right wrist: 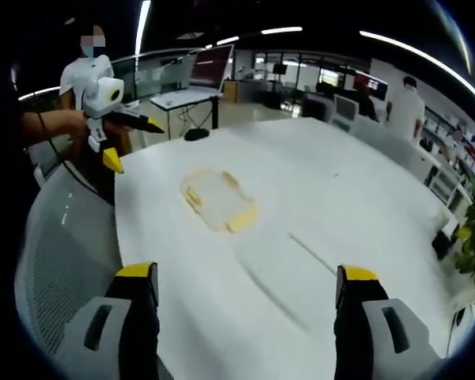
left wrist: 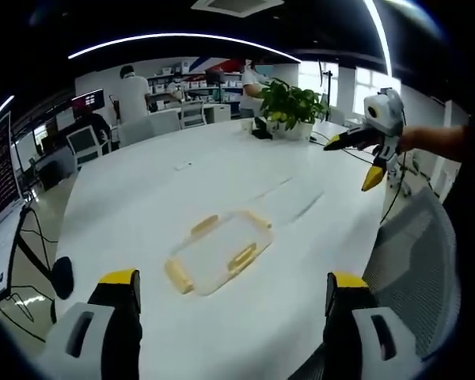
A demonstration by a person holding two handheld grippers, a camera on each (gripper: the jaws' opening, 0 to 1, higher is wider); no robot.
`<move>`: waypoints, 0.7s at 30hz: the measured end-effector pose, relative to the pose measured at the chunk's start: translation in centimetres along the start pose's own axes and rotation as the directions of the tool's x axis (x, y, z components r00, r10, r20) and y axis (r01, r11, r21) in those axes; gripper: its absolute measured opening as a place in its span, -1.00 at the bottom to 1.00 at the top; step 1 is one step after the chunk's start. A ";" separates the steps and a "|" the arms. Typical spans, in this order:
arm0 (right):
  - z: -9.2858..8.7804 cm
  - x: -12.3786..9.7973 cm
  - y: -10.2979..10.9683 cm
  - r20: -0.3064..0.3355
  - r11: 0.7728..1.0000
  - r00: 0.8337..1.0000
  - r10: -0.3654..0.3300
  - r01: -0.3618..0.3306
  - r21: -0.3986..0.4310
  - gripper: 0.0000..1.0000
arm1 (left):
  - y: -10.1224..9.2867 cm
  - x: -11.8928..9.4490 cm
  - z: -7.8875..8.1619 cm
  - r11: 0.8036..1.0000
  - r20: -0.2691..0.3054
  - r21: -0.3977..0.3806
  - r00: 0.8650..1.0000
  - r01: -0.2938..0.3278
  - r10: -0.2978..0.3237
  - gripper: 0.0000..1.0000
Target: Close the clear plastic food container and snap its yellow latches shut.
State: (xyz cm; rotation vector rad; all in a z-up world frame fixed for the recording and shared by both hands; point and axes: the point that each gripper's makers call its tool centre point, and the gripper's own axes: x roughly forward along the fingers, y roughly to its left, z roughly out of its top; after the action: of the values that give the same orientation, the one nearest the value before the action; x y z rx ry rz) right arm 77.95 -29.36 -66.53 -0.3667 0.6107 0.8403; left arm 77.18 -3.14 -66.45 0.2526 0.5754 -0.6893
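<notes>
A clear plastic food container [left wrist: 218, 252] [right wrist: 218, 199] with yellow latches lies flat on the white table [left wrist: 222, 182] [right wrist: 317, 206], its lid on it. My left gripper [left wrist: 231, 279] is open, held back from the container near the table's edge, jaws wide apart with nothing between them. My right gripper [right wrist: 247, 273] is open too, empty, some way from the container across the table. In the left gripper view the right gripper [left wrist: 355, 158] hovers at the far right, held by a hand. The left gripper [right wrist: 128, 142] hangs at the upper left of the right gripper view.
A potted plant [left wrist: 291, 107] stands at the table's far end beside a small dark object [left wrist: 260, 131]. A grey mesh chair [left wrist: 416, 261] [right wrist: 67, 253] sits at the table's edge. Desks, monitors [right wrist: 210, 67] and people fill the office behind.
</notes>
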 end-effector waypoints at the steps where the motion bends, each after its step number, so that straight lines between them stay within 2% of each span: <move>1: 0.0 0.1 0.0 -0.002 1.000 1.000 0.003 -0.003 -0.003 0.80 | 0.1 0.1 -0.1 1.000 -0.003 0.004 1.000 0.003 -0.003 0.88; 4: 0.1 0.5 -0.1 -0.022 0.998 0.999 0.024 -0.025 -0.049 0.77 | 0.4 0.3 -0.3 0.999 -0.017 0.030 1.000 0.022 -0.021 0.87; 21: 0.9 3.0 0.0 -0.088 0.982 0.990 0.110 -0.122 -0.144 0.65 | 2.1 1.9 -0.8 0.991 -0.056 0.112 0.996 0.079 -0.073 0.74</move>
State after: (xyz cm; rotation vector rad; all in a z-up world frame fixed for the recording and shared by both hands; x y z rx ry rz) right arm 79.77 -27.17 -67.75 -0.5056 0.6496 0.9902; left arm 79.41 -2.27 -68.18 0.3579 0.5981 -0.7924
